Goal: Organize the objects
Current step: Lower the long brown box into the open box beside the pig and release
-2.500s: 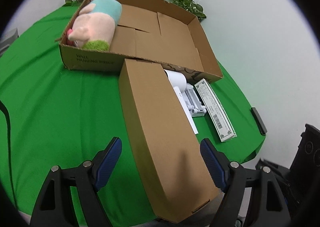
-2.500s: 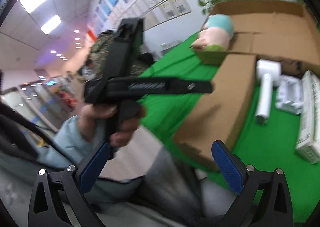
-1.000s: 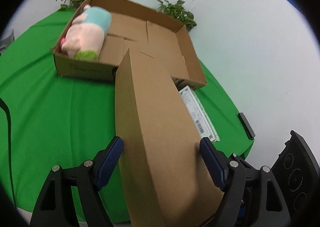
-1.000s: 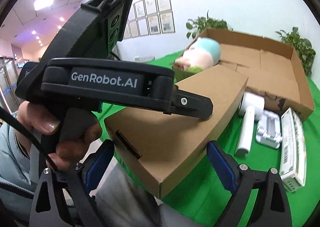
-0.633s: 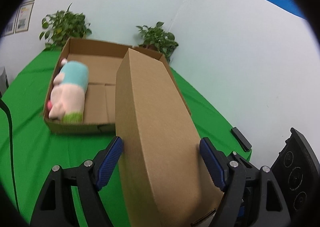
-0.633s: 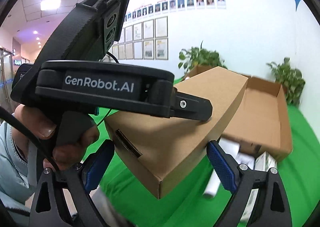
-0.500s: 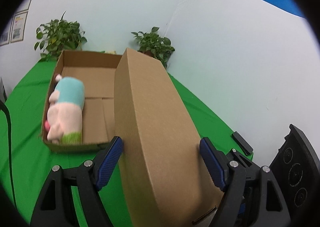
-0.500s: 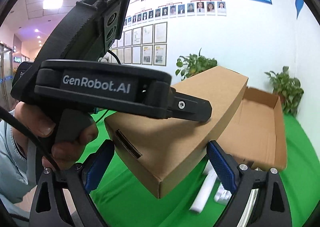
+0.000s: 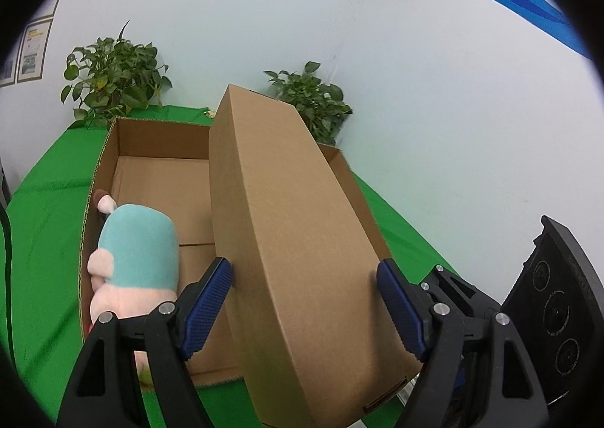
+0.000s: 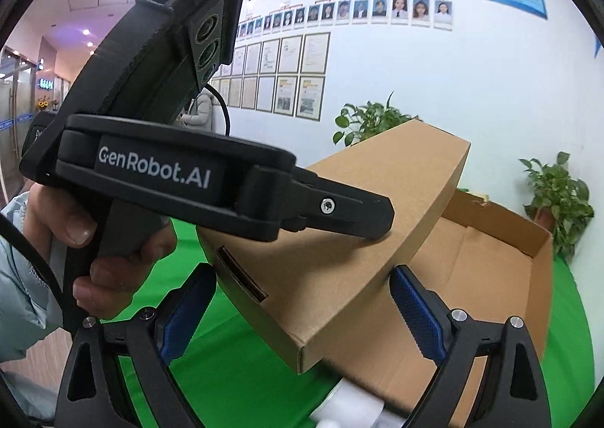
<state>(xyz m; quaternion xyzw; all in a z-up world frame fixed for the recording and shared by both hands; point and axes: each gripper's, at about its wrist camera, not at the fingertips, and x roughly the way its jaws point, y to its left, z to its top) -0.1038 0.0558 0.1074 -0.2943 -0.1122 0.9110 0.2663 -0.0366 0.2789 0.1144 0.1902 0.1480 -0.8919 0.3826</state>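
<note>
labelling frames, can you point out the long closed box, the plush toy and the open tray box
long closed box (image 9: pixel 302 239), left wrist view, top face
plush toy (image 9: pixel 141 243), left wrist view, teal back
open tray box (image 9: pixel 158 137), left wrist view, far inner wall

Matt cardboard box (image 9: pixel 302 239); fuzzy plush toy (image 9: pixel 137 258); green cloth table (image 9: pixel 41 220).

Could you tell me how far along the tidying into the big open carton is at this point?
Done: the plush toy already lies inside the open carton. In hand: the left tongs grip the long closed box on both sides, holding it tilted above the carton; the right tongs are open beside its end. Left: lowering the box in, plus a white item outside, partly hidden.
</note>
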